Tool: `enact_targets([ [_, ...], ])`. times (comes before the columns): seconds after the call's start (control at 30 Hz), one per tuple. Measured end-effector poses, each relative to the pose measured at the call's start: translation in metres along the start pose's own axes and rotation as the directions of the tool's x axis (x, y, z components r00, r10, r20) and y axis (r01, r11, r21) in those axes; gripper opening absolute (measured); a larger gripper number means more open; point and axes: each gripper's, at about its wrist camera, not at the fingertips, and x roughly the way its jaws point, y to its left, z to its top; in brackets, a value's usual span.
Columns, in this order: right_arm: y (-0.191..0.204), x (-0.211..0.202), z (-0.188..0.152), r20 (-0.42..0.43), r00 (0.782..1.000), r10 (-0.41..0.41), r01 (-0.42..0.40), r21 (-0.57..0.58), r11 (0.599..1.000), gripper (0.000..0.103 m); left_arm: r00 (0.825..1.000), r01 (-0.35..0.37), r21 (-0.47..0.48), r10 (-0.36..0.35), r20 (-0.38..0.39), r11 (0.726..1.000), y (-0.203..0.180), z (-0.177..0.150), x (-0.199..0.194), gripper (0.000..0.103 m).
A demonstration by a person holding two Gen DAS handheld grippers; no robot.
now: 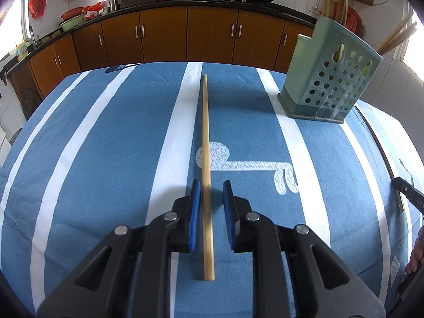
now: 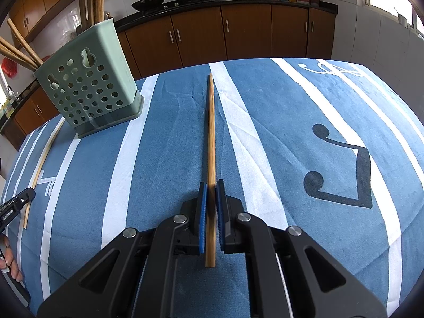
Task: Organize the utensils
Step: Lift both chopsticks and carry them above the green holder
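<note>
Left tongs: parted a little, blue pads standing clear on either side of a pale wooden chopstick, a visible gap on both flanks, nothing pinched. Chopstick running straight away from the camera between the pads, flat on the blue-and-white striped cloth of the tabletop, near end below the tongs, far tip toward the table's far edge.

Right tongs: closed tight on a darker chopstick, pads pressed against both sides. Chopstick pointing forward along the fingers, far tip out over the cloth, butt end sticking back past the pads.

Green perforated utensil holder upright on the tabletop, far right in the left view, far left in the right view, between the two tongs. Several chopsticks and pale long handles already standing in it, leaning out over the rim.

Seen from the right wrist: left tongs tip at the left edge, the pale chopstick beside it on the cloth. Part of a hand low at the same edge.

Behind the table: brown kitchen cabinets, dark counter with woks.
</note>
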Motion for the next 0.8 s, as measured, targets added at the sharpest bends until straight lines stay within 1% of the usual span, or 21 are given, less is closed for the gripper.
enact_targets([
  [0.13, -0.003, -0.003, -0.003, 0.0, 1.0, 0.019, -0.019, 0.013, 1.0, 0.008, 1.0, 0.003, -0.004, -0.003, 0.0, 1.0, 0.0, -0.007, -0.005, 0.019],
  [0.2, -0.004, -0.004, -0.005, 0.0, 1.0, 0.028, -0.028, 0.021, 0.999, 0.008, 1.0, -0.002, -0.007, 0.002, -0.001, 1.0, 0.001, -0.008, -0.006, 0.015],
  [0.23, -0.004, -0.005, -0.006, 0.0, 1.0, 0.027, -0.027, 0.017, 0.999, 0.008, 1.0, -0.01, -0.006, 0.01, -0.001, 1.0, 0.002, -0.009, -0.007, 0.009],
  [0.3, -0.004, -0.009, -0.009, 0.003, 1.0, 0.023, -0.023, 0.009, 1.0, 0.008, 1.0, -0.016, 0.0, 0.016, -0.005, 1.0, 0.003, -0.01, -0.009, 0.008],
  [0.37, -0.006, -0.017, -0.01, 0.025, 0.999, 0.03, -0.031, 0.015, 0.999, 0.008, 1.0, -0.019, 0.003, 0.019, -0.01, 1.0, 0.004, -0.012, -0.013, 0.008],
  [0.4, -0.008, -0.025, -0.009, 0.049, 0.998, 0.036, -0.037, 0.02, 0.999, 0.008, 1.0, -0.019, 0.006, 0.019, -0.002, 1.0, 0.004, -0.013, -0.018, 0.008],
  [0.57, -0.014, -0.055, 0.004, 0.153, 0.988, 0.034, -0.039, 0.029, 0.999, 0.007, 0.996, -0.014, 0.021, 0.012, 0.086, 1.0, 0.001, -0.007, -0.052, 0.008],
  [0.63, -0.015, -0.07, 0.011, 0.202, 0.979, 0.035, -0.042, 0.031, 0.999, 0.007, 0.992, -0.011, 0.025, 0.008, 0.127, 1.0, 0.0, 0.0, -0.066, 0.008],
  [0.67, -0.016, -0.077, 0.015, 0.224, 0.974, 0.035, -0.043, 0.031, 0.999, 0.007, 0.987, -0.008, 0.026, 0.004, 0.159, 1.0, -0.001, 0.004, -0.077, 0.008],
  [0.8, -0.018, -0.097, 0.028, 0.287, 0.957, 0.038, -0.049, 0.03, 0.998, 0.007, 0.971, 0.001, 0.023, -0.007, 0.239, 1.0, -0.002, 0.018, -0.103, 0.008],
])
